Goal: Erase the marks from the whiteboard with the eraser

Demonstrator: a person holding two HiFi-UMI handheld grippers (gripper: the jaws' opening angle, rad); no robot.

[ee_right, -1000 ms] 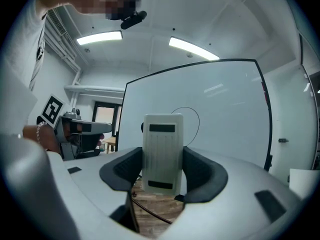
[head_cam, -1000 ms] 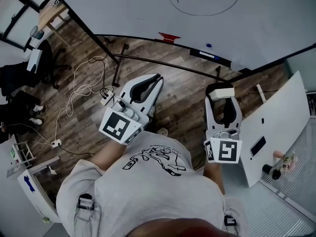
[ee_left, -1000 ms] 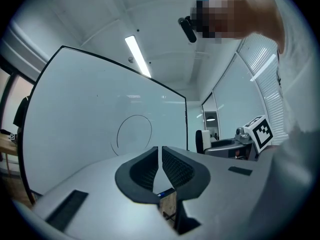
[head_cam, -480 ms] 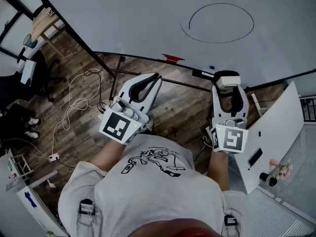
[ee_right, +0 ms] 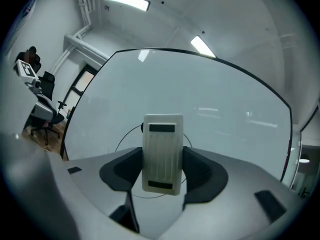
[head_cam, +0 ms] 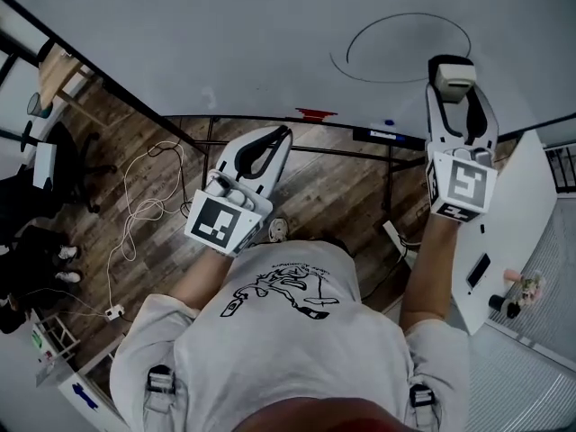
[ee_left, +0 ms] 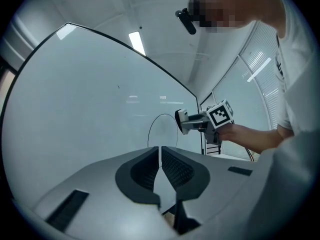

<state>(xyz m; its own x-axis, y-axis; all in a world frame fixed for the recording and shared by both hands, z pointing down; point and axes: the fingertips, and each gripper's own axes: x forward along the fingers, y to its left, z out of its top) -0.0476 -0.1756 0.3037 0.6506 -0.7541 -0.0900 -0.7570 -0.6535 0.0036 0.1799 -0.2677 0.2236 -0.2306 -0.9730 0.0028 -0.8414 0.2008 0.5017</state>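
A large whiteboard (head_cam: 270, 34) stands in front of me with a thin black circle (head_cam: 360, 72) drawn on it. My right gripper (head_cam: 455, 77) is raised against the board at the circle's right side, shut on a cream-white eraser (head_cam: 454, 76). In the right gripper view the eraser (ee_right: 162, 154) stands upright between the jaws, with the circle (ee_right: 125, 136) showing behind it. My left gripper (head_cam: 281, 137) hangs low below the board's bottom edge, shut with nothing in it. The left gripper view shows its pads (ee_left: 172, 166) together, the circle (ee_left: 155, 131) and the right gripper (ee_left: 181, 121) ahead.
A red object (head_cam: 313, 113) and a marker (head_cam: 389, 135) lie on the board's tray. Below are the board's black stand legs (head_cam: 209, 147), wood flooring with white cables (head_cam: 144, 201), office chairs (head_cam: 49, 151) at left and a white cabinet (head_cam: 508, 241) at right.
My right gripper has risen from floor level up to the board with the eraser, reaching the circle's right side. The left gripper has barely moved.
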